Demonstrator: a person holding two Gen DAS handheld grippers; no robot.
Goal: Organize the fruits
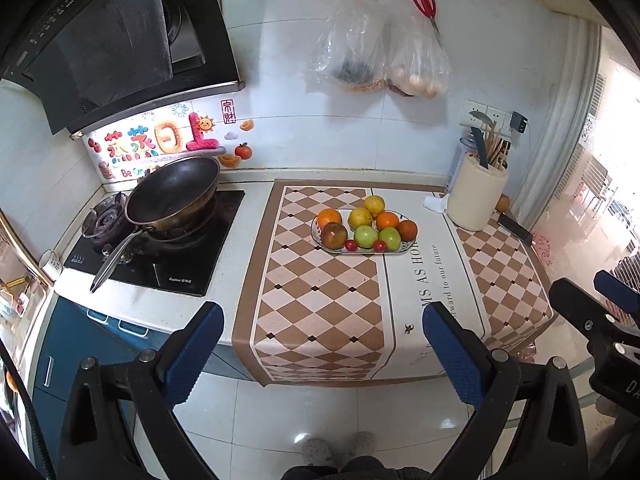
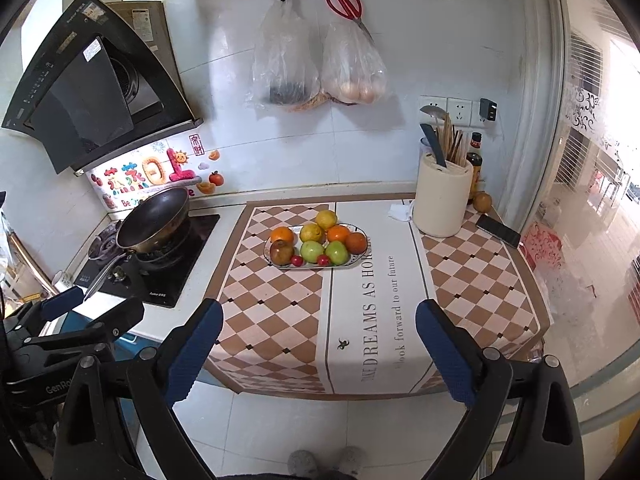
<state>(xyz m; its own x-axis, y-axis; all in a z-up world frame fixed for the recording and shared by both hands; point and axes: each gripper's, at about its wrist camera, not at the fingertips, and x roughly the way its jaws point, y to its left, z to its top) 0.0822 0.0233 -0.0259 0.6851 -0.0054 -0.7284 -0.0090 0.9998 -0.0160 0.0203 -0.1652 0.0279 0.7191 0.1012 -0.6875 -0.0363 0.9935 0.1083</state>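
An oval plate [image 1: 400,249] [image 2: 357,261] on the checkered counter mat holds oranges [image 1: 329,217] [image 2: 281,235], yellow lemons [image 1: 374,205] [image 2: 326,219], two green apples [image 1: 366,236] [image 2: 311,251], a brownish-red apple [image 1: 334,235] [image 2: 281,251] and two small red fruits [image 1: 351,245] [image 2: 296,260]. My left gripper [image 1: 322,338] is open and empty, held back from the counter's front edge. My right gripper [image 2: 318,336] is open and empty, also well short of the plate. A brown fruit [image 2: 482,201] lies alone behind the utensil holder.
A wok [image 1: 174,194] sits on the gas stove [image 1: 160,248] at the left. A cream utensil holder [image 2: 442,198], sauce bottles [image 2: 475,168] and a phone [image 2: 498,230] stand at the right. Plastic bags [image 2: 320,68] and red scissors [image 2: 346,4] hang on the wall.
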